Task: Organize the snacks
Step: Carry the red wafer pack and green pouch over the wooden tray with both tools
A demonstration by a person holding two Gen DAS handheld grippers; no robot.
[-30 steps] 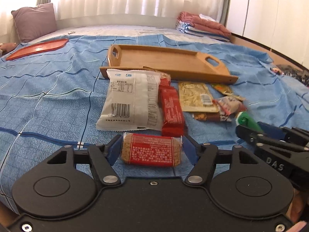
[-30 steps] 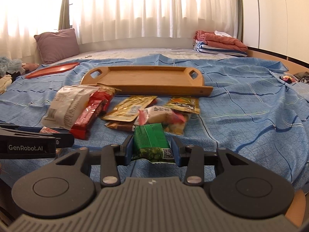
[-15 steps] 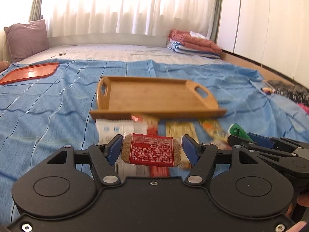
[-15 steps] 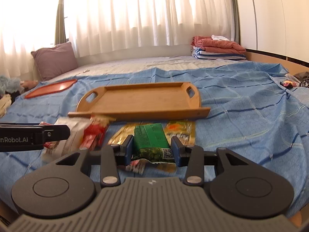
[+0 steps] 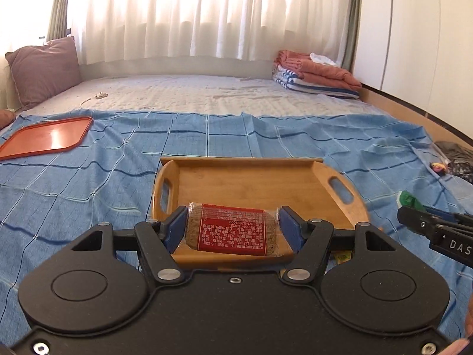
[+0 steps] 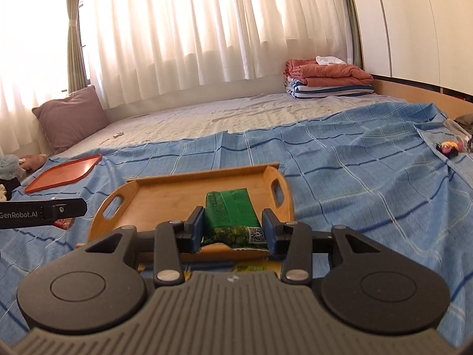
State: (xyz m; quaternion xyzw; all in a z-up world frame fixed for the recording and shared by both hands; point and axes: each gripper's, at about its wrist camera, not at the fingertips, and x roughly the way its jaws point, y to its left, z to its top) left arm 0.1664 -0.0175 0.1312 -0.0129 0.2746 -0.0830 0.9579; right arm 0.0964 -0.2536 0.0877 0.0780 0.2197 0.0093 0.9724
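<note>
My left gripper (image 5: 232, 227) is shut on a brown snack bar with a red label (image 5: 232, 230), held crosswise between the blue pads, in the air over the near edge of the wooden tray (image 5: 257, 183). My right gripper (image 6: 233, 227) is shut on a green snack packet (image 6: 232, 213), which hangs over the near right part of the same tray (image 6: 165, 195). The tray's floor looks bare. In the left wrist view the right gripper (image 5: 437, 227) shows at the right edge with the green packet's tip (image 5: 409, 199). The left gripper's finger (image 6: 44, 210) crosses the right wrist view's left side.
A blue checked sheet (image 5: 266, 130) covers the bed. A flat red tray (image 5: 47, 136) lies far left. A yellow packet (image 6: 254, 266) and a red one (image 6: 63, 223) peek out below the grippers. A pillow (image 5: 44, 71) and folded bedding (image 5: 316, 74) sit at the back.
Both grippers have risen from the snack pile and moved forward toward the wooden tray, each still holding its snack. The loose snacks have dropped out of sight beneath the grippers.
</note>
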